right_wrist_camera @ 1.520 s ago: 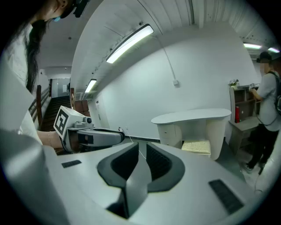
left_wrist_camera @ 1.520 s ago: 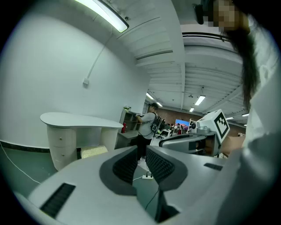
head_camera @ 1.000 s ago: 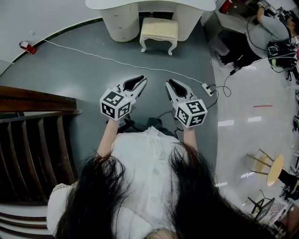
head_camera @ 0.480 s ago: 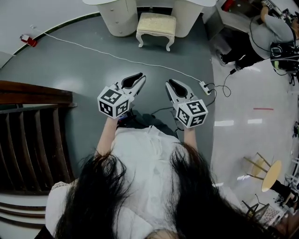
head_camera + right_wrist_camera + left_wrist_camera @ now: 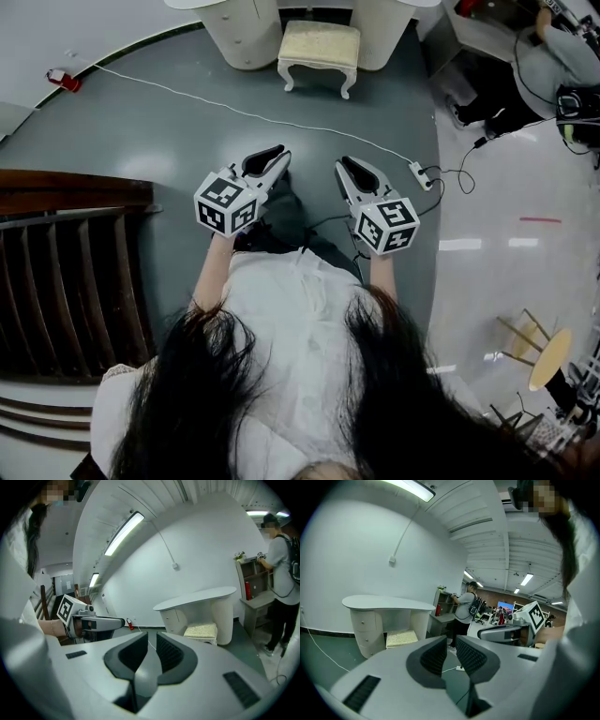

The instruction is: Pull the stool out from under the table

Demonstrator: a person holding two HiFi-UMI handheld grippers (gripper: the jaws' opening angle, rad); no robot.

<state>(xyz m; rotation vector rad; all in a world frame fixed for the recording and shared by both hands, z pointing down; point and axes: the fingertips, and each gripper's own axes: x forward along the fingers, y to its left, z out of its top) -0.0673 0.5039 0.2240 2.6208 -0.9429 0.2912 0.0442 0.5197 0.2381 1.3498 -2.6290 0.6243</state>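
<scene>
The stool (image 5: 319,45), cream-cushioned with white curved legs, stands half under the white table (image 5: 246,37) at the top of the head view, far ahead of both grippers. My left gripper (image 5: 278,154) and right gripper (image 5: 344,165) are held side by side at waist height, pointing toward it, both shut and empty. In the left gripper view the stool (image 5: 401,638) sits in the table's (image 5: 389,603) kneehole beyond the left gripper (image 5: 451,641). The right gripper view shows the stool (image 5: 201,631) under the table (image 5: 197,600), past the right gripper (image 5: 152,639).
A white cable (image 5: 234,117) crosses the grey floor between me and the stool, ending at a power strip (image 5: 418,173). A dark wooden stair railing (image 5: 66,253) is on the left. Another person (image 5: 553,66) stands by shelves at the upper right. A small round wooden stool (image 5: 546,345) stands at the right.
The person walks forward; a dark trouser leg now shows between the grippers. Both grippers keep their pose and stay shut.
</scene>
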